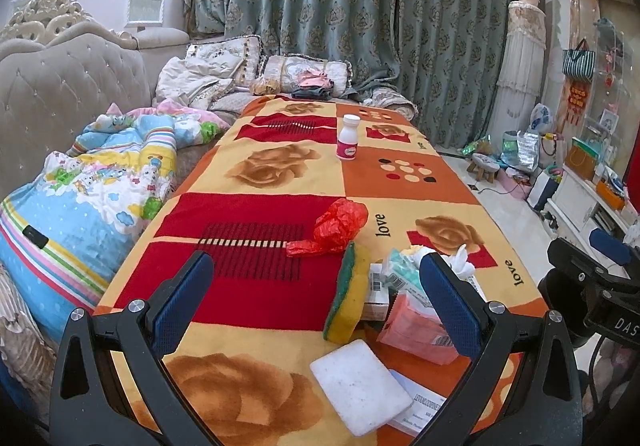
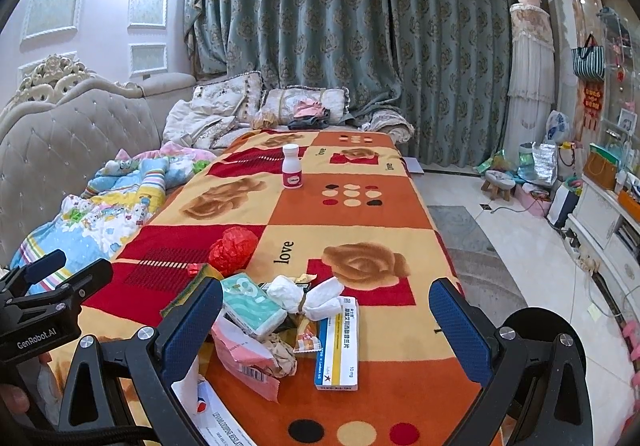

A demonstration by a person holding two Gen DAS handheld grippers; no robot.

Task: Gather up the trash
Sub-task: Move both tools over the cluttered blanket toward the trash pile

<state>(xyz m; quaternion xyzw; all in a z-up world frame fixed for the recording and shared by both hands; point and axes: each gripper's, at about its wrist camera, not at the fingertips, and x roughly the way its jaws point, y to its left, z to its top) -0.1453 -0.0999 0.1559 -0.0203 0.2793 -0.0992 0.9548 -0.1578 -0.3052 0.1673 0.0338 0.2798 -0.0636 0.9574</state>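
Observation:
Trash lies on a table under a patterned cloth (image 1: 280, 166). A crumpled red plastic bag (image 1: 336, 226) (image 2: 232, 246), a yellow-green sponge (image 1: 348, 294) and a white sponge (image 1: 360, 386) sit ahead of my open left gripper (image 1: 316, 302). My open right gripper (image 2: 326, 326) hovers over a pile: a teal tissue pack (image 2: 252, 302), a pink wrapper (image 2: 244, 362), crumpled white tissues (image 2: 304, 296), a snack wrapper (image 2: 306, 338) and a blue-yellow medicine box (image 2: 338, 346). A white bottle with a pink label (image 1: 347, 137) (image 2: 292, 166) stands farther back. Neither gripper holds anything.
A sofa (image 1: 60, 94) with a colourful quilt (image 1: 100, 182) runs along the table's left side. Cushions and clothes (image 2: 308, 110) lie at the far end before the curtains. On the right are tiled floor, a small stool (image 2: 498, 182), bags and a white cabinet (image 2: 612, 222).

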